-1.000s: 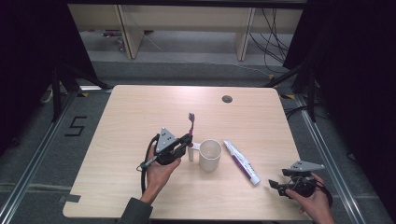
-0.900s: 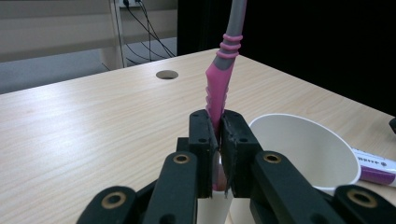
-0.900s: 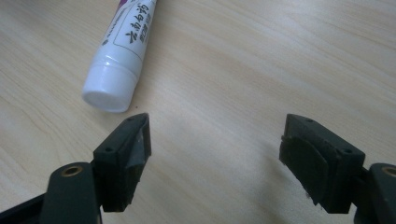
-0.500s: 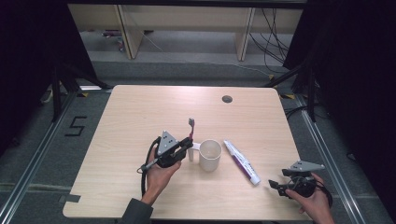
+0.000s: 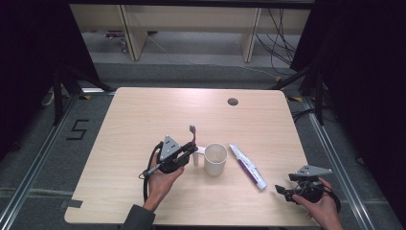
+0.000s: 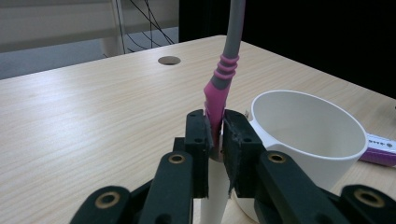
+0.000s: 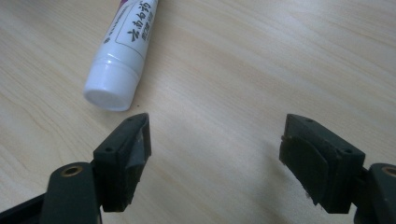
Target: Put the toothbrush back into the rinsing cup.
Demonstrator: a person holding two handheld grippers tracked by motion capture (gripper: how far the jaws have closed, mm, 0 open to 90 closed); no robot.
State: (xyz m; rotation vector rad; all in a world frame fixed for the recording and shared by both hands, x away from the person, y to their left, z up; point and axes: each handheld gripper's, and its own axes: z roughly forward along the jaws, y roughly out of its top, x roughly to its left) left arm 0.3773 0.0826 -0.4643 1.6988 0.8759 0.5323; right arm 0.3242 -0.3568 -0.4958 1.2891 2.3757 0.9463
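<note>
Toothbrush lower, nearer cup — ribbed pink-grey handle in left claw

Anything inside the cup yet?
Nothing visible inside the cup: its near inner wall looks bare white, but the rim hides the bottom. The toothbrush stands outside it, clamped in the left tool. The toothpaste lies beside the cup.

Pretty crowded right around the white mug: the left gripper with its toothbrush sits tight against the handle side, and the toothpaste tube lies just beside the mug's other side. Beyond the mug the table is bare wood up to the small cable hole.
</note>
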